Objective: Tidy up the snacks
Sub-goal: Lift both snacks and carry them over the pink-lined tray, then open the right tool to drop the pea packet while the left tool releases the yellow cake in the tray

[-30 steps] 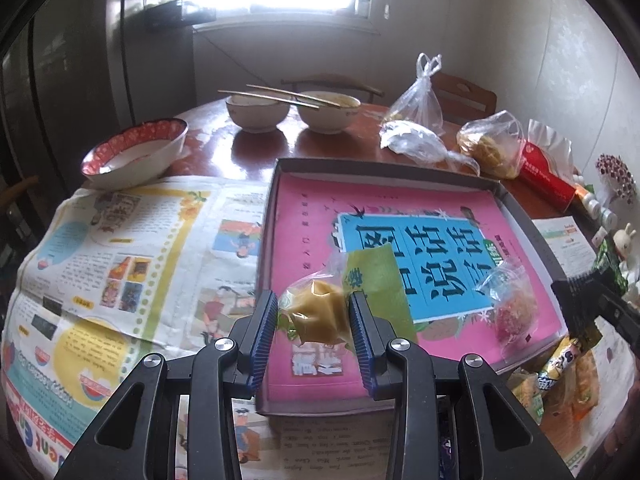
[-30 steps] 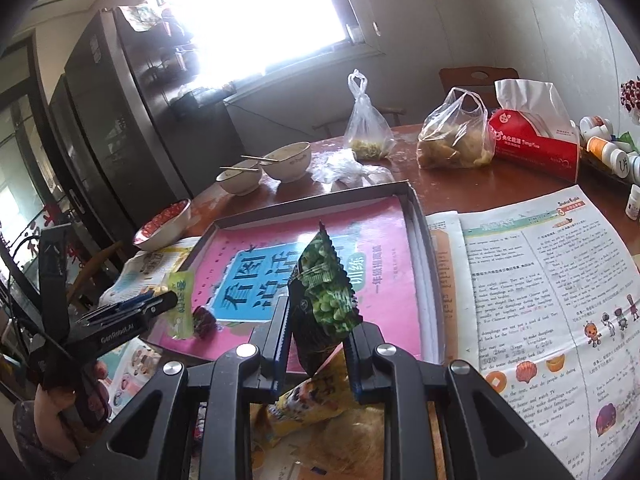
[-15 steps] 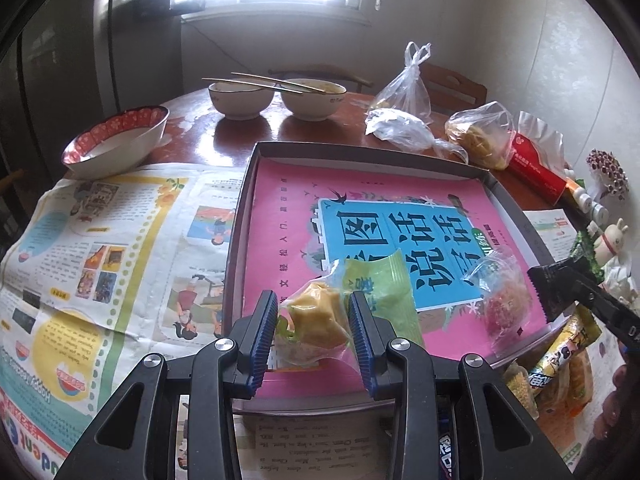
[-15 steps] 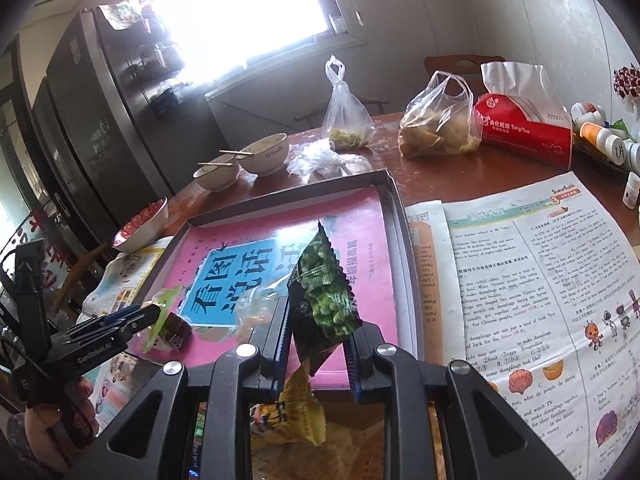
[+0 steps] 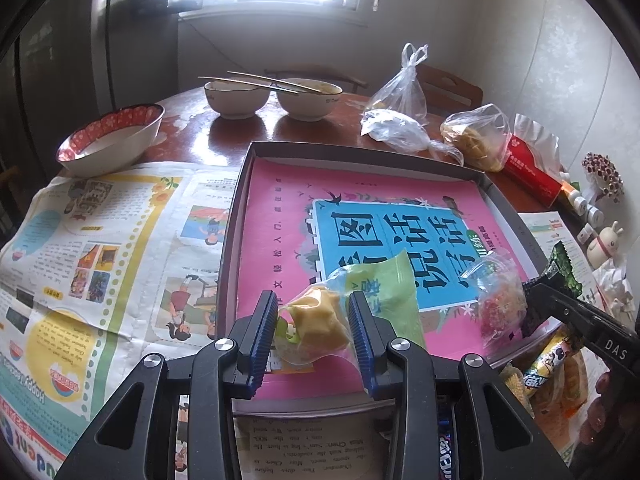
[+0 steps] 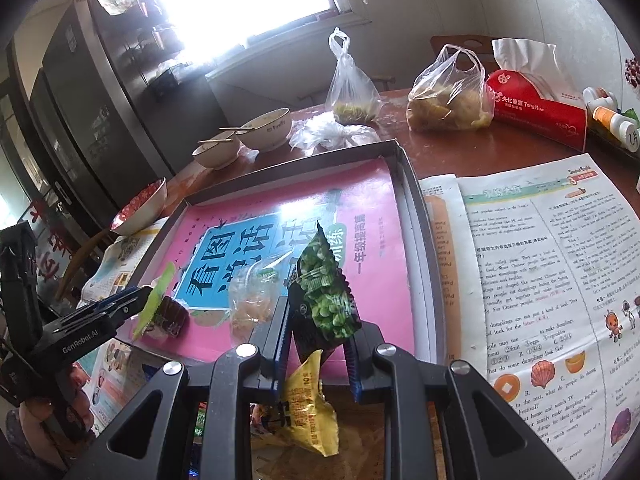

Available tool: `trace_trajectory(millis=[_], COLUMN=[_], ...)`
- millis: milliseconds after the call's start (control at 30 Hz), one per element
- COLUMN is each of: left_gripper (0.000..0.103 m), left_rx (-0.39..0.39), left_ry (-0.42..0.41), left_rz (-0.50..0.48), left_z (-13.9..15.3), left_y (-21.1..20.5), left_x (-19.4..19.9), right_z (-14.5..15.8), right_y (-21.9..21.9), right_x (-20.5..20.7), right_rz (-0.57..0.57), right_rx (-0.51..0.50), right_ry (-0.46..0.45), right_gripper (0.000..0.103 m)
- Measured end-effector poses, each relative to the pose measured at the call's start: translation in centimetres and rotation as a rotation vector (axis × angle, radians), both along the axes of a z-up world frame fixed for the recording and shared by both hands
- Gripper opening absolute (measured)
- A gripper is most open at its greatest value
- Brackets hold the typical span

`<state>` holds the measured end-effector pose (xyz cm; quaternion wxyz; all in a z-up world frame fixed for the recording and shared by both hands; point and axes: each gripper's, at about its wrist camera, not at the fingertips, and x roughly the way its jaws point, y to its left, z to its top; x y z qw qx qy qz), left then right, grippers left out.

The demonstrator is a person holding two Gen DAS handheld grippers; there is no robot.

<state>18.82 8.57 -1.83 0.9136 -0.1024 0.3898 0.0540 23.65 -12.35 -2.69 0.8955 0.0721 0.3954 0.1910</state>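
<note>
The left gripper (image 5: 313, 322) is clamped on a clear-wrapped yellow pastry (image 5: 320, 322), its blue pads pressing the wrapper from both sides. Just ahead of its tips lies the pink booklet (image 5: 276, 216) that lines the grey tray (image 5: 234, 216), and the pastry's green wrapper tail (image 5: 394, 280) drapes forward onto it. To do this step well, I'd lower the pastry until it rests flat on the booklet before letting go, so that it doesn't roll back over the tray's near rim

To the right of those tips, a clear bag of reddish snack (image 5: 500, 300) sits on the booklet, so leave a gap from it

Further right, the right gripper (image 6: 318, 330) is closed on a dark packet of green peas (image 6: 326, 296), which stands upright between its jaws above the tray's near edge. Below its fingers lies a yellow packet (image 6: 306, 404) outside the tray. Carry the pea packet forward past the rim, tip it flat, then release beside the clear bag, not on it
</note>
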Motion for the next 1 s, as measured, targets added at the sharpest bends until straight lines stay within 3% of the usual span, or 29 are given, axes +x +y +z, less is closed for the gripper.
trace_trajectory(millis=[533,1000], left_gripper=[0.038,0.038], left_rx=[-0.015,-0.033], left_ry=[0.002,-0.001], left_rz=[0.008,0.011], left_z=[-0.1,0.0], left_y=[0.3,0.5], left_x=[-0.2,-0.5], right_z=[0.2,0.6], right_y=[-0.1,-1.1], right_x=[-0.2,-0.5], right_rz=[-0.015,-0.054], right_rx=[-0.024,-0.017], right_ry=[0.004,-0.002], right_gripper=[0.025,0.036])
